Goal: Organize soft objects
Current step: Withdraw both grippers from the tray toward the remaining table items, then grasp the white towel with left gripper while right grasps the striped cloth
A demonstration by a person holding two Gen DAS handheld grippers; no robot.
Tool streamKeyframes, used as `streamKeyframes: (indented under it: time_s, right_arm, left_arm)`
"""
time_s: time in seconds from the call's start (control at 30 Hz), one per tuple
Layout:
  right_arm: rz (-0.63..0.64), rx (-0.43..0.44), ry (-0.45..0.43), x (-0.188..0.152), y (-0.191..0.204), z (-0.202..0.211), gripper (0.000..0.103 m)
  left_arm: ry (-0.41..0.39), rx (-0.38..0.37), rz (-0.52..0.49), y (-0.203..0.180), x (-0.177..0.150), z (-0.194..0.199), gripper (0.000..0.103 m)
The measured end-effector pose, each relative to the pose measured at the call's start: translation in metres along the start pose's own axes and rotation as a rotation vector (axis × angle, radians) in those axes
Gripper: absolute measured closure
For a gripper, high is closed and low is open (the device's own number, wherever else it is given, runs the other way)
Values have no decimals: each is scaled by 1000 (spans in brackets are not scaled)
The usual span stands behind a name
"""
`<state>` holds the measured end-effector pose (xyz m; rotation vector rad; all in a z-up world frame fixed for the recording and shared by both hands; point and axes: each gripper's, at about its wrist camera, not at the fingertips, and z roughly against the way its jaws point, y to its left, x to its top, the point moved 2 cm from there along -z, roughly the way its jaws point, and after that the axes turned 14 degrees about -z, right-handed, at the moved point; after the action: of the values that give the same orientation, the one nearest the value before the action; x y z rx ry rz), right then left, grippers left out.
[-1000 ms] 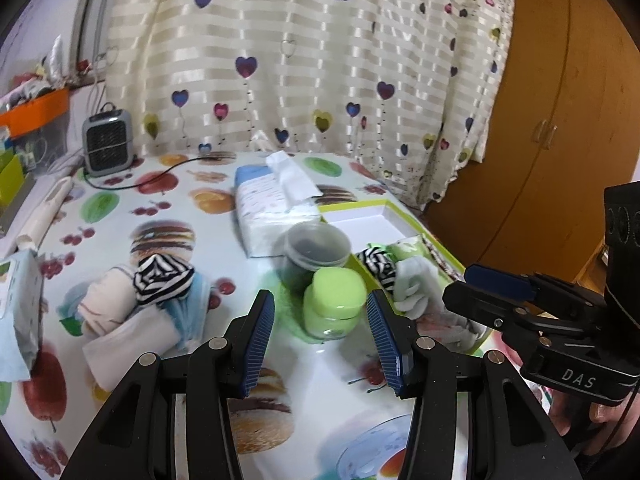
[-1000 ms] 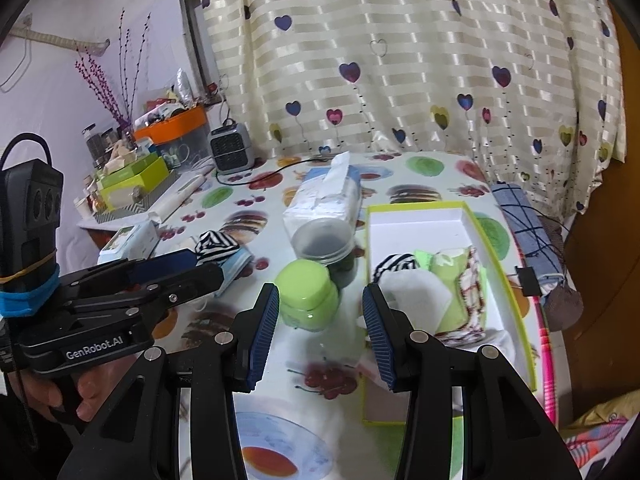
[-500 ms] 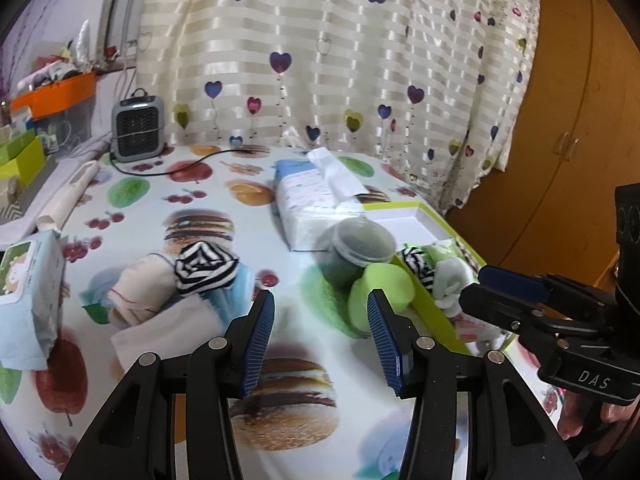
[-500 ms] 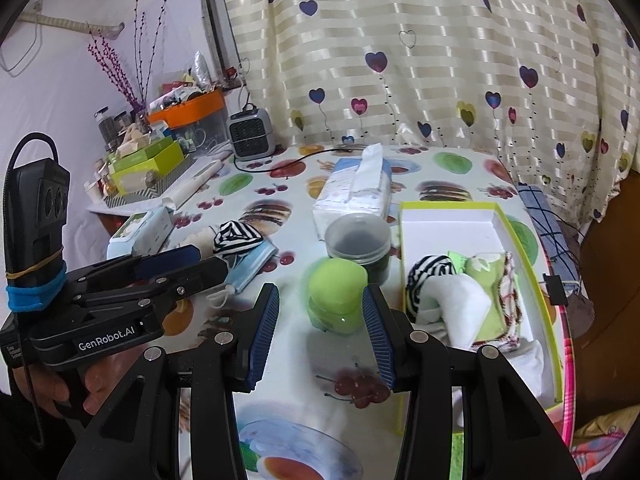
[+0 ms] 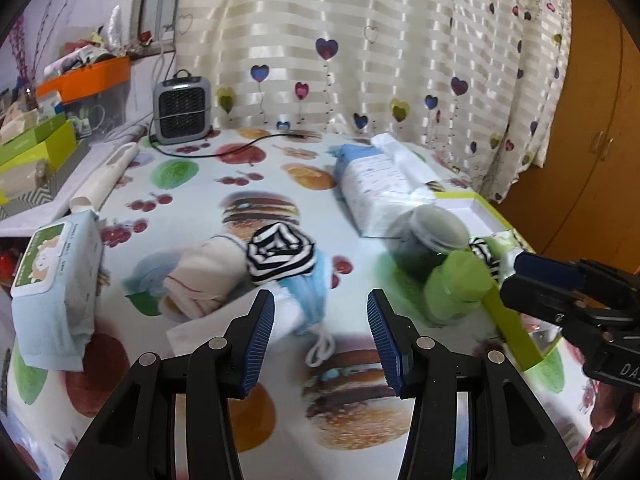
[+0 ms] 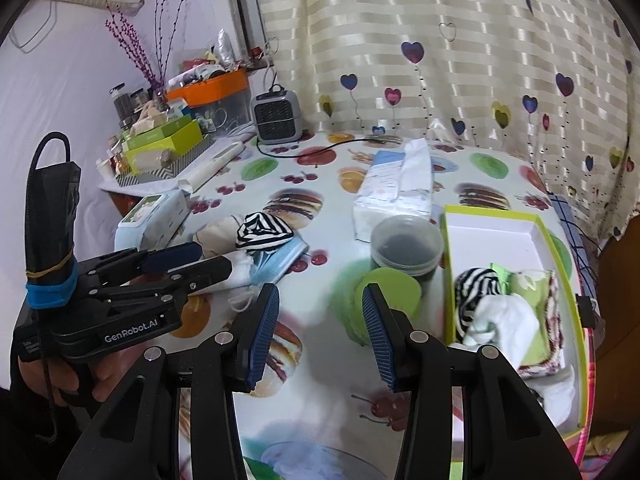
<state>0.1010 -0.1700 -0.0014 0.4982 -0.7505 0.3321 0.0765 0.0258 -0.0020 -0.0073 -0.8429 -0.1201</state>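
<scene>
A pile of soft things lies on the table: a striped black-and-white sock [image 5: 282,254] [image 6: 262,232], a beige cloth [image 5: 204,272], a blue face mask [image 5: 316,292] [image 6: 280,258] and a white cloth [image 5: 280,318]. My left gripper [image 5: 320,330] is open and empty, just in front of the pile. A lime-edged white box [image 6: 496,226] at the right holds a striped sock [image 6: 478,290], a white sock [image 6: 506,318] and green cloth. My right gripper [image 6: 320,336] is open and empty, left of the box.
A green-lidded jar [image 5: 458,286] [image 6: 390,300] and a dark plastic tub [image 5: 432,234] [image 6: 406,248] stand between pile and box. A tissue pack [image 5: 380,188], a wet-wipes pack [image 5: 56,276], a small heater [image 5: 182,110] with its cable, and cluttered boxes [image 6: 164,144] are around.
Both grippers have swung left: the sock pile has moved toward the middle of the left wrist view, and the jars and box have shifted right. Both stay open.
</scene>
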Motion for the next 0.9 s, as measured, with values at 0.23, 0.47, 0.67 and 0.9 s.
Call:
streamKeyframes:
  time_s: [0.23, 0.47, 0.67, 0.9]
  right_arm:
    - [17, 4, 23, 1, 9, -13, 58]
    - [28, 9, 48, 2, 15, -27, 58]
    - [38, 15, 59, 4, 20, -35, 58]
    - [64, 20, 71, 8, 30, -46, 58]
  left_arm:
    - [51, 37, -16, 28, -16, -18, 56]
    - [59, 39, -14, 51, -24, -27, 48]
    - [103, -6, -66, 49, -31, -41, 42]
    - [130, 5, -83, 47, -39, -50, 41]
